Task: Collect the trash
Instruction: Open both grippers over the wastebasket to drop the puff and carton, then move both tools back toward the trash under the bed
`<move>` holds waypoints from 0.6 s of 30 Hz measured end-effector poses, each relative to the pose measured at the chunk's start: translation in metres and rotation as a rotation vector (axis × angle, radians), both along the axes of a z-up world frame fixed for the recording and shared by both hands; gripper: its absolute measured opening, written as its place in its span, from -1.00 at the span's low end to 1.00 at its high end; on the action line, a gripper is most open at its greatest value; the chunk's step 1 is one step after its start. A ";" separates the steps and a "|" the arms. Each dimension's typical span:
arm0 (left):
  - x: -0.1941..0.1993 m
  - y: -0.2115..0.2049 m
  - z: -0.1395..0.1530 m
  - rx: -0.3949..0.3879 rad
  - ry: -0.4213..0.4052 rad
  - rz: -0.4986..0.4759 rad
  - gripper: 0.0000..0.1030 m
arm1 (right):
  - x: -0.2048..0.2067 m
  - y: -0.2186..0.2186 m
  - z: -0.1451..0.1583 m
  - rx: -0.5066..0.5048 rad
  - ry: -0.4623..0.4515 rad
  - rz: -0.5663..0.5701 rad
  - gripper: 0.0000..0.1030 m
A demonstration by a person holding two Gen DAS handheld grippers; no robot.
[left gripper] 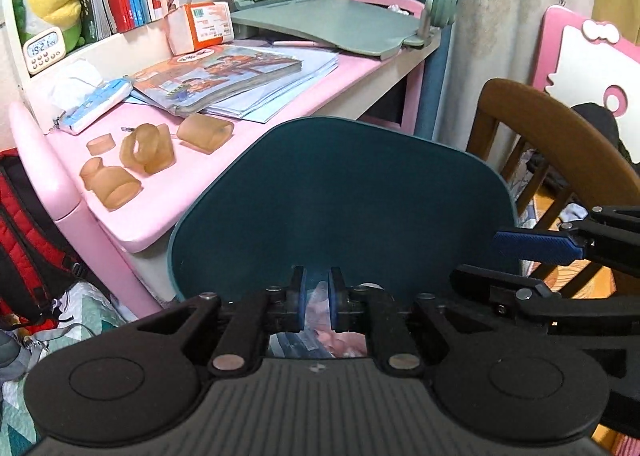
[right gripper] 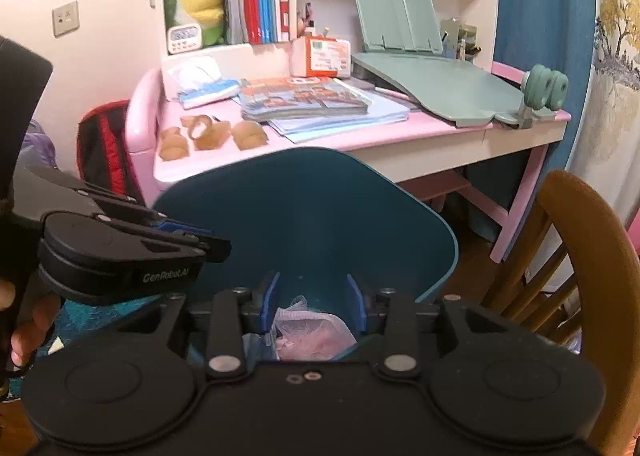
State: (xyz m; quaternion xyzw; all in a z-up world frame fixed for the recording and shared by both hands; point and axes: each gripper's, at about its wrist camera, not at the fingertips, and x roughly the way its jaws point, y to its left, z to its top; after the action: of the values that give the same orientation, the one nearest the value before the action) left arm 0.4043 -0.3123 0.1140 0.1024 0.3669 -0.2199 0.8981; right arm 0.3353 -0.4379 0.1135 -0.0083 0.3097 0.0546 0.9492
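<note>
Left fingers (left gripper: 318,298) pinched on clear wrapper (left gripper: 319,292), right fingers (right gripper: 313,302) spread over pink trash (right gripper: 312,332), four amber pieces (left gripper: 138,153) on desk (left gripper: 160,207)

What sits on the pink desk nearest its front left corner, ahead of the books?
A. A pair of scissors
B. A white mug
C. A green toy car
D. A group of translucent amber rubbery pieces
D: the amber translucent pieces lie in a cluster on the pink desk near its rounded corner, in front of the stack of books; no scissors, mug or car shows there.
</note>
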 end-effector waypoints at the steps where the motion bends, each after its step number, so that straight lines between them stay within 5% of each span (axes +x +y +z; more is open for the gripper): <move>1: -0.005 0.003 0.003 -0.006 -0.003 -0.002 -0.79 | -0.004 0.001 0.002 0.002 -0.006 0.005 -0.30; 18: -0.090 0.098 0.037 -0.115 -0.057 0.115 -0.77 | -0.079 0.069 0.042 0.018 -0.099 0.153 -0.27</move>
State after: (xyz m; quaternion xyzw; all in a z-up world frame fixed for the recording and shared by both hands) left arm 0.3141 -0.2147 0.1512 0.0359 0.3332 -0.1858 0.9237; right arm 0.2565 -0.3693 0.1556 -0.0259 0.2602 0.1293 0.9565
